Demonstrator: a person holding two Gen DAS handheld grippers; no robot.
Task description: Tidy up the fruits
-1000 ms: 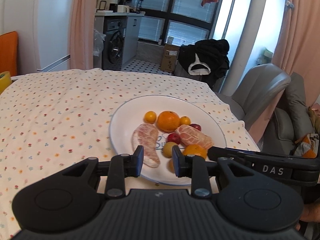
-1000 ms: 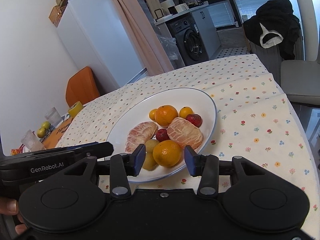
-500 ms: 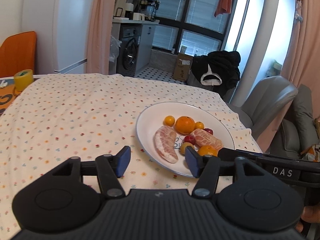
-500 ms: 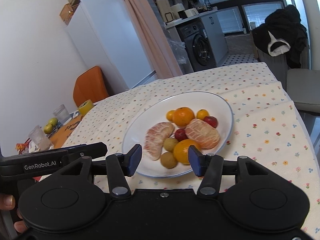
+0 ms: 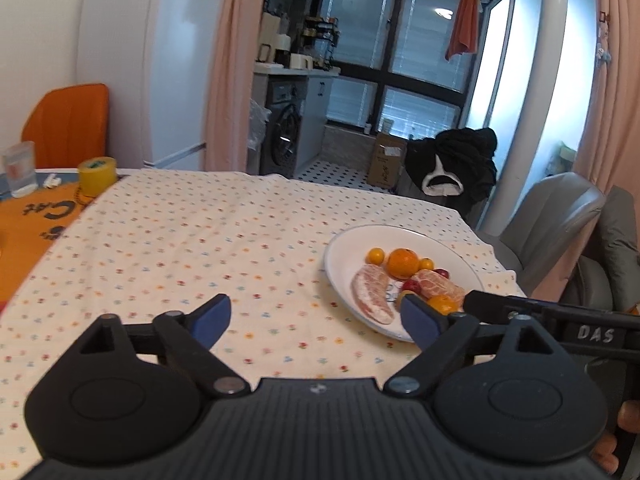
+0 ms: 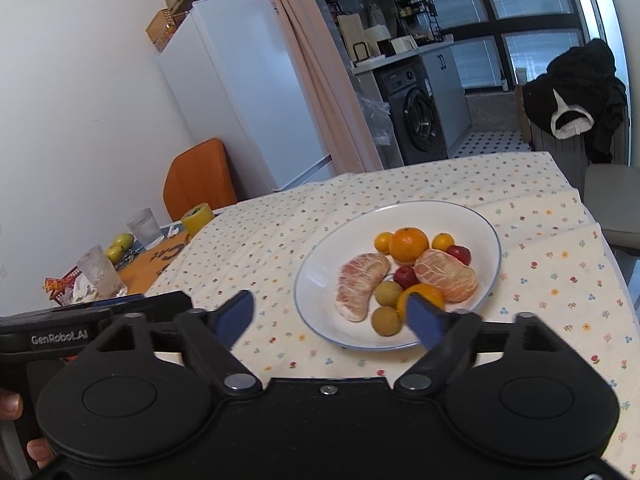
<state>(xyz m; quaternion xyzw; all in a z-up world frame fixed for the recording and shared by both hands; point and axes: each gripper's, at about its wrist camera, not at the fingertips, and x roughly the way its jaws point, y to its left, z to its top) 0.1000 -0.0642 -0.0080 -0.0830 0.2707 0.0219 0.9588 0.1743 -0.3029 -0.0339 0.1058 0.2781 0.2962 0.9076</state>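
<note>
A white plate (image 6: 486, 236) (image 5: 344, 248) on the flowered tablecloth holds the fruit: two peeled pomelo pieces (image 6: 360, 282) (image 5: 370, 294), a large orange (image 6: 408, 244) (image 5: 402, 262), small oranges, red strawberries (image 6: 406, 276) and yellow-green round fruits (image 6: 386, 320). My left gripper (image 5: 316, 318) is open and empty, held above the cloth to the left of the plate. My right gripper (image 6: 330, 316) is open and empty too, just short of the plate's near rim. Its right fingertip covers part of an orange (image 6: 424, 294).
Beyond the cloth's left edge stand a yellow tape roll (image 5: 97, 176), drinking glasses (image 6: 146, 228), green fruits (image 6: 118, 246) and an orange mat. An orange chair (image 5: 66, 128), a fridge and a grey chair (image 5: 556, 208) surround the table. The table's edge runs close to the plate's right side.
Both grippers have drawn back from the plate and opened their fingers wider. The left one has also swung left, so the plate now sits off to its right.
</note>
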